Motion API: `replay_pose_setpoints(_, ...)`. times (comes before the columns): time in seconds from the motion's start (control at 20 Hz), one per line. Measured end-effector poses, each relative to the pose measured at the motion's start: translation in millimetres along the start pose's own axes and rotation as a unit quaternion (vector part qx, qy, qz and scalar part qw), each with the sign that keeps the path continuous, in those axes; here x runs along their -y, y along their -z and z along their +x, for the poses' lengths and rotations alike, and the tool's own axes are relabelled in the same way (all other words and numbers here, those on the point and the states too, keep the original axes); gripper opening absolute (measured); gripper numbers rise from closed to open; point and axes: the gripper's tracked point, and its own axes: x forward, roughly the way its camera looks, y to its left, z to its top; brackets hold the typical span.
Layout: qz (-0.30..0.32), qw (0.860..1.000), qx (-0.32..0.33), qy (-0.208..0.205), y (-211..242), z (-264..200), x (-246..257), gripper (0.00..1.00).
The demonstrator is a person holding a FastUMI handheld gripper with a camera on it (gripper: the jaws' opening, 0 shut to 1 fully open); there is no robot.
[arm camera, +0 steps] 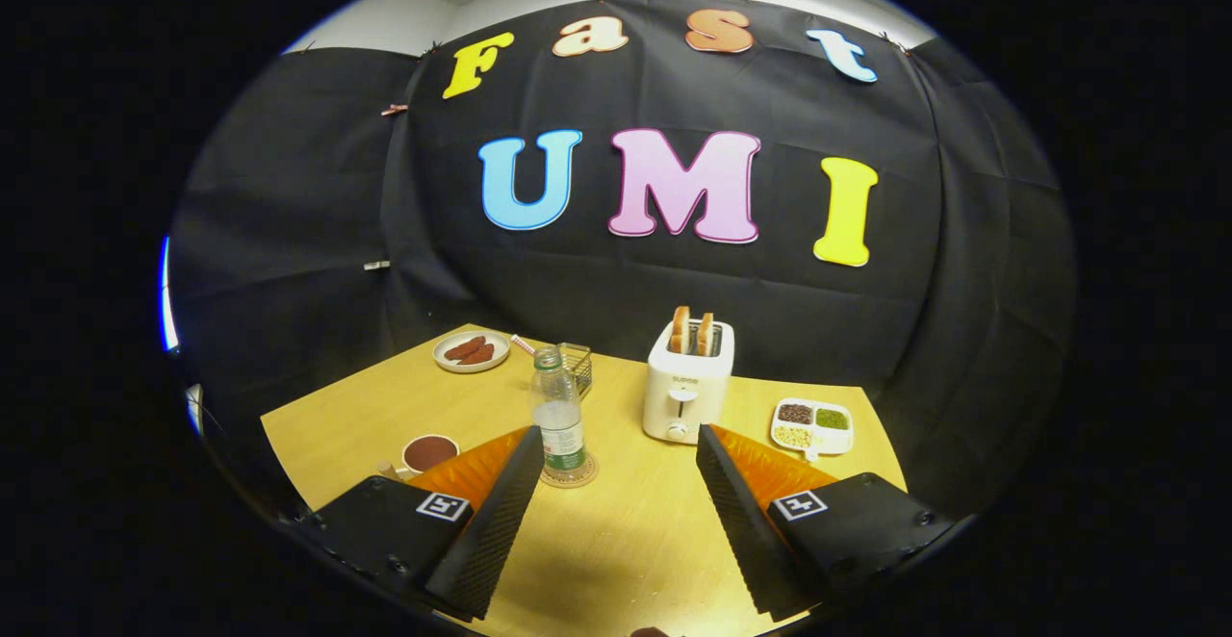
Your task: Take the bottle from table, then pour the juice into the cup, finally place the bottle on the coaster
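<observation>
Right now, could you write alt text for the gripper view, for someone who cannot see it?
An open gripper hovers over a wooden table, its fingers spread with nothing between them. Just ahead stands a clear bottle upright on a round coaster, with a cup of dark liquid beside it. Beyond are a white toaster holding bread, a plate of sausages and a divided dish.

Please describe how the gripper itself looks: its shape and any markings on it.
The gripper has two long wedge-shaped fingers with finely ribbed inner faces. Each is mounted on a boxy black block with screws, and each block bears a small square black-and-white marker tag.
</observation>
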Motion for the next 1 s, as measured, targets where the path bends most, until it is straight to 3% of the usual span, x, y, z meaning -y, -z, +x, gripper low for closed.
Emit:
replay_pose_setpoints(0.4, 0.000, 0.998, 0.020, 0.059, -14.4, -62.9, 58.1, 0.98)
replay_pose_setpoints(0.6, -0.002, 0.996, 0.031, 0.086, -9.9, -71.4, 73.6, 0.98)
replay_pose_setpoints(1.0, -0.007, 0.997, 0.027, 0.069, 1.4, -69.1, 62.9, 0.98)
